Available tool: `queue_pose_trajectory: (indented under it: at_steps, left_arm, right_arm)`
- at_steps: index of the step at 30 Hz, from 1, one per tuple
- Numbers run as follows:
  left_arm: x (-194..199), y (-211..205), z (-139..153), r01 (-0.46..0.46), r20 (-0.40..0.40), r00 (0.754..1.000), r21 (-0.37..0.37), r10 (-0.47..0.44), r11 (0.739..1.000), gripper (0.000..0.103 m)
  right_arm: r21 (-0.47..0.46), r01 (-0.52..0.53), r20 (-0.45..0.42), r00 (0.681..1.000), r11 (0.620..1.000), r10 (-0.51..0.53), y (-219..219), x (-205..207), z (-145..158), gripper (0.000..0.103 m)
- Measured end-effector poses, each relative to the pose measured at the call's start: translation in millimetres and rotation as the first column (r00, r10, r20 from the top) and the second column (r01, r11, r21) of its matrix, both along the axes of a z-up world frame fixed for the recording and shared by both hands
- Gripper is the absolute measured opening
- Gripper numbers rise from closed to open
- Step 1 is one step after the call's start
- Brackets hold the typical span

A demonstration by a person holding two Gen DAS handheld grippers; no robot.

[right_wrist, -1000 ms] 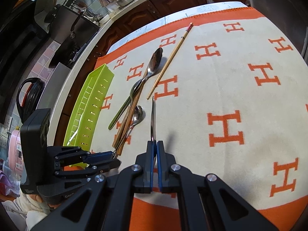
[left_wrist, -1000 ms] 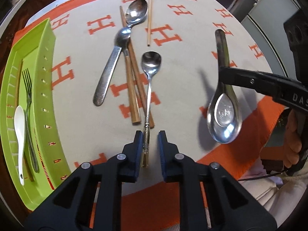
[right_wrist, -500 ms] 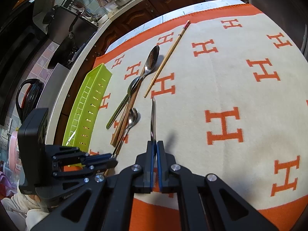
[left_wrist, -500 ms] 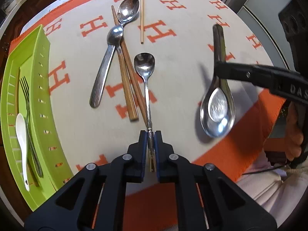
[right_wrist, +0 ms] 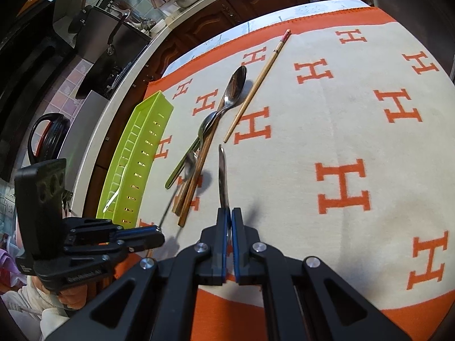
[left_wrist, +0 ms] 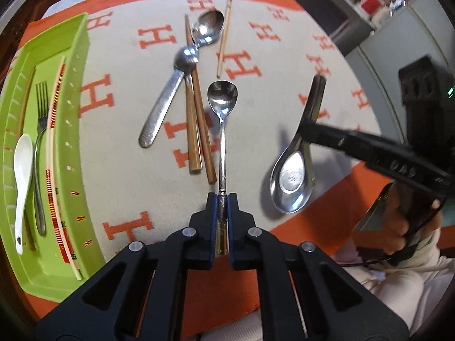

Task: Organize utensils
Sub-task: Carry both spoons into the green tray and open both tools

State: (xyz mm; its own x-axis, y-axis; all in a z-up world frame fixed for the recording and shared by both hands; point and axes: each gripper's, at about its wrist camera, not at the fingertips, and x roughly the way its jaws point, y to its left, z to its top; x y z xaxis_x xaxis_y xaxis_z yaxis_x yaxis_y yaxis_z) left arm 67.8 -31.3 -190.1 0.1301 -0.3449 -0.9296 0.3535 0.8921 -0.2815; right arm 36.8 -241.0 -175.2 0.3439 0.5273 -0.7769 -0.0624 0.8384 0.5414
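Note:
My left gripper (left_wrist: 222, 199) is shut on the handle end of a slim steel spoon (left_wrist: 222, 99), whose bowl points away over the cloth. In the right wrist view this spoon (right_wrist: 189, 164) looks blurred and raised, with its shadow on the cloth beside it. My right gripper (right_wrist: 228, 213) is shut on a steel soup spoon (right_wrist: 221, 170), seen edge-on there. The left wrist view shows that soup spoon (left_wrist: 293, 179) hanging bowl-down above the cloth at the right. A green tray (left_wrist: 76, 56) lies at the left and holds a fork (left_wrist: 41, 108), a white spoon (left_wrist: 21, 156) and striped chopsticks (left_wrist: 52, 153).
Two steel spoons (left_wrist: 162, 113), (left_wrist: 207, 27), a pair of brown chopsticks (left_wrist: 196, 119) and one pale chopstick (left_wrist: 224, 34) lie on the orange-and-cream cloth (left_wrist: 119, 170). A person's hand (left_wrist: 398, 221) grips the right tool. Kitchen counters lie beyond the table's far edge.
My left gripper went from open around the slim spoon's handle to shut on it, and the spoon has come up off the cloth. The right gripper kept hold of the soup spoon.

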Motion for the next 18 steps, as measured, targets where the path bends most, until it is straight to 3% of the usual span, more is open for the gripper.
queue_pose_trajectory:
  at_steps: [10, 18]
  left_arm:
    - [-6, 46, 47, -0.123, 0.099, 0.987, -0.064, 0.129, 0.99, 0.004]
    - [-6, 118, 62, -0.3, 0.207, 0.935, 0.03, 0.288, 0.953, 0.004]
  right_arm:
    - [0.031, -0.095, 0.032, 0.995, 0.995, 0.094, 41, 20, 26, 0.003]
    - [0.012, -0.246, 0.13, 0.961, 0.969, 0.242, 124, 51, 68, 0.003]
